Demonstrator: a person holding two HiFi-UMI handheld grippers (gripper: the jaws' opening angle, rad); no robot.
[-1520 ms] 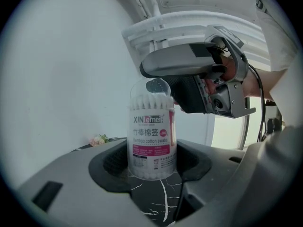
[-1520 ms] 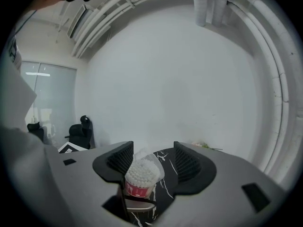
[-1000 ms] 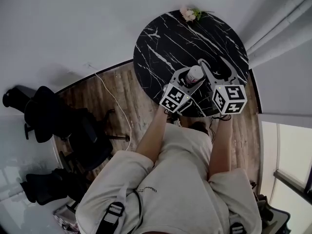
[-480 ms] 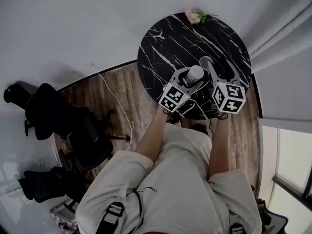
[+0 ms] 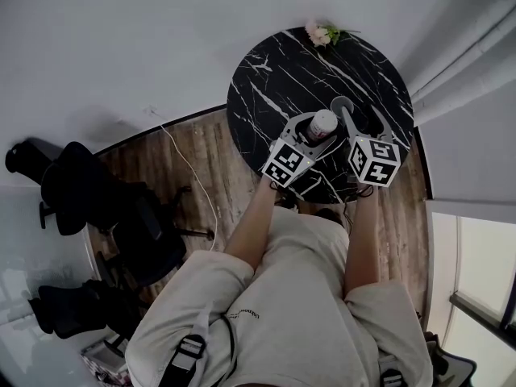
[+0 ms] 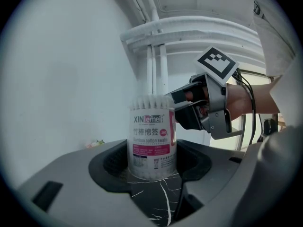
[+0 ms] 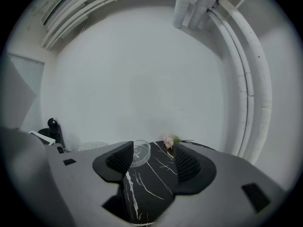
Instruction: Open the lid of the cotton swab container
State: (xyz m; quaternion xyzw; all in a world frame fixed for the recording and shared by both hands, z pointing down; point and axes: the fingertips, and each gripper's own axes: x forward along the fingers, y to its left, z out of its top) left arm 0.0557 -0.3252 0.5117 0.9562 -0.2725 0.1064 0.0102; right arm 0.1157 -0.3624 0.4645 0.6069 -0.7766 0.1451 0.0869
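The container has a label reading "XINlemei", then "竹棒棉签", then "Bamboo cotton swabs". The number in the pink dot and the fine print below are too small to read. The left cube and right cube carry black-and-white square markers. The print on the shorts is illegible.

A black marble table bears a pink flower — at its far rim.
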